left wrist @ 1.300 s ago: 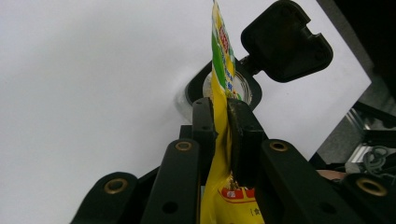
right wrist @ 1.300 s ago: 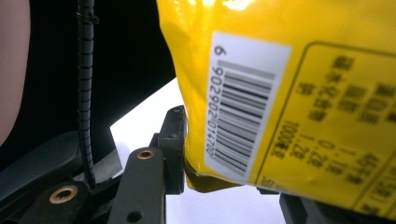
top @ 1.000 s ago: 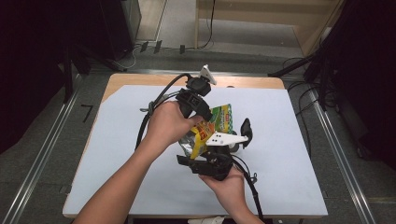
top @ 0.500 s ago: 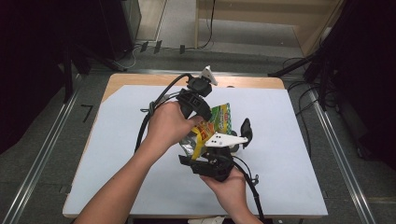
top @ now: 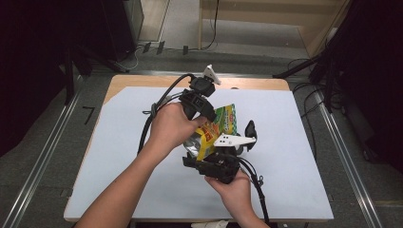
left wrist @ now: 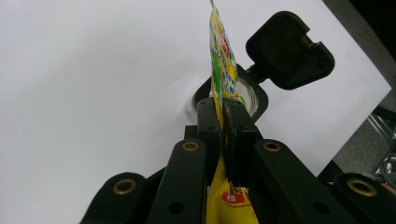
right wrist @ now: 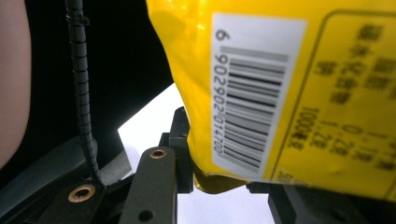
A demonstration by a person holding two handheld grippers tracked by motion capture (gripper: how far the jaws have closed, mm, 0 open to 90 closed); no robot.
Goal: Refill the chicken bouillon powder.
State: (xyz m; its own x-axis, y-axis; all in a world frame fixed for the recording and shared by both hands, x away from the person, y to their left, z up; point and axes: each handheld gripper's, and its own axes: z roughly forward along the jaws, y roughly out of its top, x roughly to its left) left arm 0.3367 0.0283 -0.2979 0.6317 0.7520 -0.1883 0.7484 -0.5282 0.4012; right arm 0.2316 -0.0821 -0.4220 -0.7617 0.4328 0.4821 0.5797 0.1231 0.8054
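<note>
While both hands meet at the centre of the frame above the white table (top: 119,156), the left tool (left wrist: 223,105) is clamped flat on a yellow-green snack packet (top: 219,124). The right tool (top: 215,156) has just been closing around the packet's lower edge; whether it grips is unclear.

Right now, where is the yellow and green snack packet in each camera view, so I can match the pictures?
High view: the yellow and green snack packet sits mid-table, between the two hands.
Left gripper view: centre, edge-on, clamped by the left gripper.
Right gripper view: upper right, barcode side facing the camera, between the jaws of the right gripper.
Shared landmark: the white table cover.
</note>
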